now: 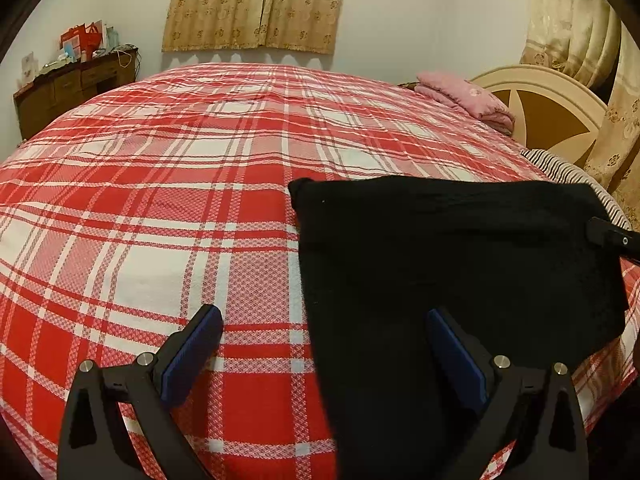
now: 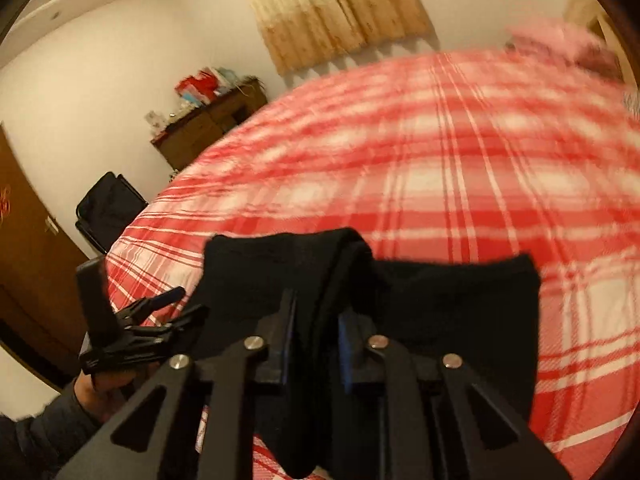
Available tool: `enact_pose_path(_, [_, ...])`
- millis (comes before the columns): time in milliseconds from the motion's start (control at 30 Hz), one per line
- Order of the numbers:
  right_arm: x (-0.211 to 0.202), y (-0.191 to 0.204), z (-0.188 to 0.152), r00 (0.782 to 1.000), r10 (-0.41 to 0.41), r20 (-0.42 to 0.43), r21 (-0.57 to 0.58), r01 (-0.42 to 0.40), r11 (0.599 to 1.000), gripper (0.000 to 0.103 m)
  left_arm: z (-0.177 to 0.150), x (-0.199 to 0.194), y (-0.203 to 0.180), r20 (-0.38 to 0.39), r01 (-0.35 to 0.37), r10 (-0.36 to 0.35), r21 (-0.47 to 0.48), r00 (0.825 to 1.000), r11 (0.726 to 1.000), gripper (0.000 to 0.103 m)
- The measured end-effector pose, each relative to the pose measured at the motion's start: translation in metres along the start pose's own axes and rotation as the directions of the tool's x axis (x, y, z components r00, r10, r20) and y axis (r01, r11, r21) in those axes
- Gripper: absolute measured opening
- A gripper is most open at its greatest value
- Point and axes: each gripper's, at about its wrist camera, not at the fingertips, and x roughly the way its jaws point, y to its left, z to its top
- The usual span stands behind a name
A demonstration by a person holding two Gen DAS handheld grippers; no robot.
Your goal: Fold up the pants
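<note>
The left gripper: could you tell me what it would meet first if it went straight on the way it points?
Probably the bedspread: the open left gripper points low across the bed, its right finger over the pants. That finger might brush the pants first; depth is unclear.

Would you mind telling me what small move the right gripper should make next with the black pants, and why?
Probably carry the pinched fold across and lay it down: the right gripper is shut on a bunched ridge of the black pants, while the left gripper is open over their edge on the plaid bedspread.
</note>
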Motion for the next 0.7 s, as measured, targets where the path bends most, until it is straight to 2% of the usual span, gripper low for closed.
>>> enact_pose_path(133, [-0.002,0.014,0.005,0.999,-0.033,-0.009,-0.038,0.032,0.999,0.019,0.005,-0.010,0.003,0.006,0.023,-0.023,-0.037,1.000,0.999,0.102])
enact_pose_path(300, [-0.018,0.010,0.012,0.997,0.076,0.007,-0.005,-0.076,0.997,0.022,0.011,-0.015,-0.006,0.025,0.027,-0.027,-0.006,0.999,1.000,0.102])
enact_pose_path(367, [-0.012,0.008,0.010,0.999,0.033,-0.003,-0.017,-0.033,0.999,0.026,0.010,-0.012,-0.007,0.016,0.026,-0.026,-0.005,1.000,1.000,0.102])
enact_pose_path(433, [0.001,0.000,0.005,0.997,-0.053,-0.053,-0.006,0.052,0.999,0.039,0.007,-0.009,-0.007,0.003,0.024,-0.024,-0.003,1.000,1.000,0.102])
enact_pose_path(467, [0.006,-0.005,0.002,0.995,-0.061,-0.074,0.007,0.061,0.998,0.048,0.006,-0.008,-0.005,-0.002,0.021,-0.021,-0.003,1.000,1.000,0.102])
enact_pose_path(600, [0.014,-0.024,0.002,0.994,-0.082,-0.070,0.041,0.085,0.996,0.048,0.004,-0.002,0.000,-0.018,0.023,-0.023,-0.028,1.000,0.999,0.102])
enact_pose_path(700, [0.022,-0.037,0.009,0.995,-0.052,-0.090,0.081,0.060,0.995,0.048,0.003,-0.002,0.000,-0.013,0.021,-0.022,-0.026,1.000,0.999,0.102])
